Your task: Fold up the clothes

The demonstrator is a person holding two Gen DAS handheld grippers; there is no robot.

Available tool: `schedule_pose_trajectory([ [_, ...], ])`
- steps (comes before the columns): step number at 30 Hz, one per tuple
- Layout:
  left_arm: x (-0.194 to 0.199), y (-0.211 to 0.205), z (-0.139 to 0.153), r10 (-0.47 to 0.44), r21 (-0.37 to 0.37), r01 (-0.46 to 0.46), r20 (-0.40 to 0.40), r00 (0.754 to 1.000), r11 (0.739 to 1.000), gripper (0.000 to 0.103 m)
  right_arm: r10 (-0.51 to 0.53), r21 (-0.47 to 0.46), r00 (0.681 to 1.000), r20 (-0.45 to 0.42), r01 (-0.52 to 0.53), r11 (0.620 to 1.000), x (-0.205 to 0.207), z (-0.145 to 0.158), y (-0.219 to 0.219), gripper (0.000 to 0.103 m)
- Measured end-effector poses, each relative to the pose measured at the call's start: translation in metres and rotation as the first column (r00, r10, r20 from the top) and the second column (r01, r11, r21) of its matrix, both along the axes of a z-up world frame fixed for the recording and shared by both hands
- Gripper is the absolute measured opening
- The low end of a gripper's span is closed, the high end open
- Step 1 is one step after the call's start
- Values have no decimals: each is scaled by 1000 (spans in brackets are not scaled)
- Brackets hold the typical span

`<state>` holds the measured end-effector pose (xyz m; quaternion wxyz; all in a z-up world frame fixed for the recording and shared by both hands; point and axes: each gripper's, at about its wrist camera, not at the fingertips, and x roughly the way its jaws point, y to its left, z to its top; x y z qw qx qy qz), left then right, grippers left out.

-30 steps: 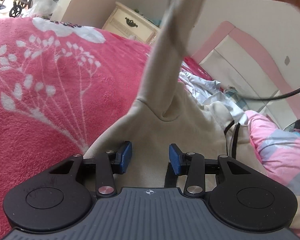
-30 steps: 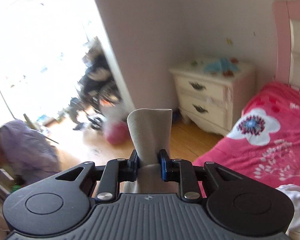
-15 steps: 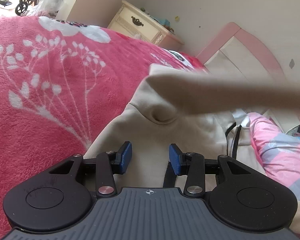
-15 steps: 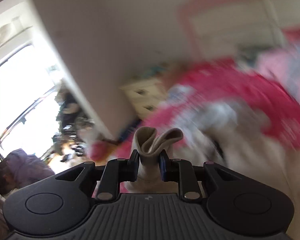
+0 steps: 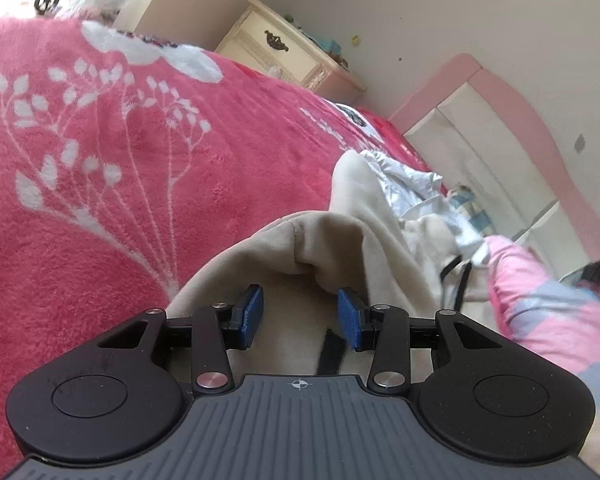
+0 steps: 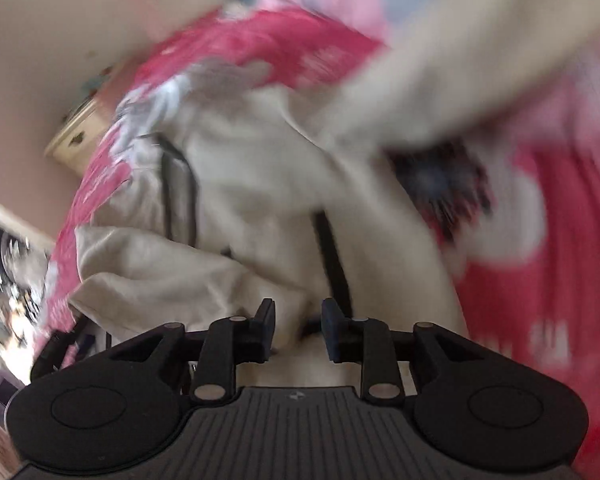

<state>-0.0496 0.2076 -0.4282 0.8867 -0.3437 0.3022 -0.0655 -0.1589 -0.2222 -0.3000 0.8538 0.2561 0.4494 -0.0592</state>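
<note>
Beige fleece hoodie with black drawstrings (image 5: 352, 248) lies crumpled on the pink floral blanket (image 5: 100, 184) — your left gripper (image 5: 300, 314) hovers over it, jaws apart, empty. Right gripper (image 6: 298, 330) also released — jaws spread above the fabric, view blurred.

Right view — beige garment (image 6: 260, 168) motion-blurred

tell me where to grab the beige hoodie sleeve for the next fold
Judging from the left wrist view, take the beige fleece hoodie by the raised shoulder ridge just ahead of the open left hand-held gripper, coming straight forward and low over the pink floral blanket; that ridge stands up, so it should pinch easily.
</note>
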Motion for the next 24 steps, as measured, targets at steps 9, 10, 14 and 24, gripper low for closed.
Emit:
schedule_pose_trajectory([
  [9, 9, 7, 17, -135, -229, 151, 85, 987, 961, 48, 580, -78, 793, 189, -576, 814, 180, 14, 148, 60],
  [10, 14, 10, 18, -125, -247, 137, 65, 990, 959, 51, 627, -95, 756, 188, -621, 778, 198, 14, 167, 62],
  [14, 38, 22, 16, -87, -325, 83, 3, 996, 942, 52, 767, -204, 631, 121, -740, 641, 270, 3, 236, 70],
  [24, 53, 16, -15, -60, -373, 37, -52, 997, 927, 6, 780, -213, 612, -127, -785, 582, 342, -60, 292, 3],
])
